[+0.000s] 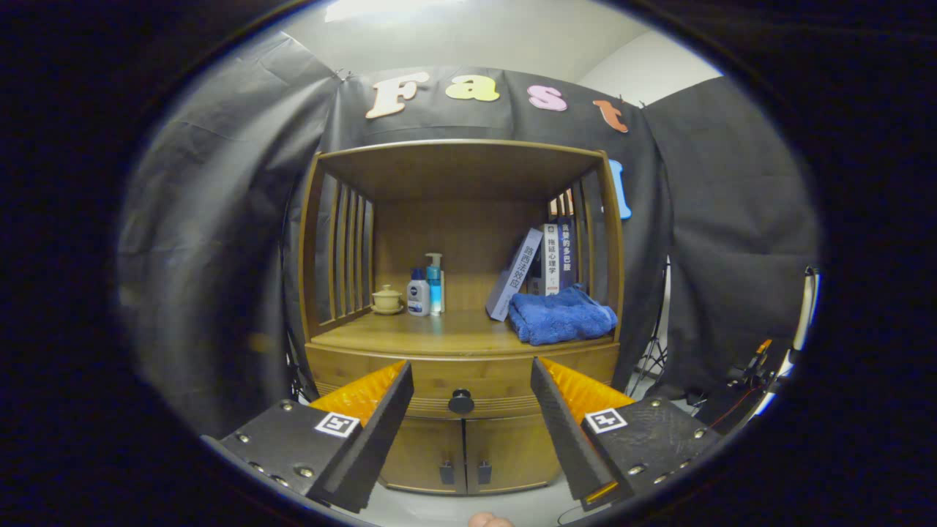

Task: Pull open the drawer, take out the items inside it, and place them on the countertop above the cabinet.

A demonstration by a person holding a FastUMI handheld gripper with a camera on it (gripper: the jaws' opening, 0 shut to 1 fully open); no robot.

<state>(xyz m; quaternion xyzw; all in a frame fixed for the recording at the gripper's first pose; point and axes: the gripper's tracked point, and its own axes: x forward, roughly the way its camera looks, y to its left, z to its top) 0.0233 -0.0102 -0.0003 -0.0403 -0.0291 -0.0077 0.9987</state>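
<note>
fingers (395, 410) spread wide, empty, framing drawer knob (461, 401) ahead; drawer (468, 380) closed; book spines (550, 260) carry chinese text

Gripper-mounted fisheye, facing cabinet (461, 307) front, near, level with drawer (461, 380)

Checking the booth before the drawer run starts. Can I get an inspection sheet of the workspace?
Surface: wooden countertop, front part bare.
Job's things: drawer closed; knob beyond the claw, in line with its gap.
Clutter: cup on saucer, two bottles, books, blue towel.
Grippers: claw open, holding nothing.
Cables: wires by a stand, right of the cabinet.
Surroundings: black cloth wall.
</note>
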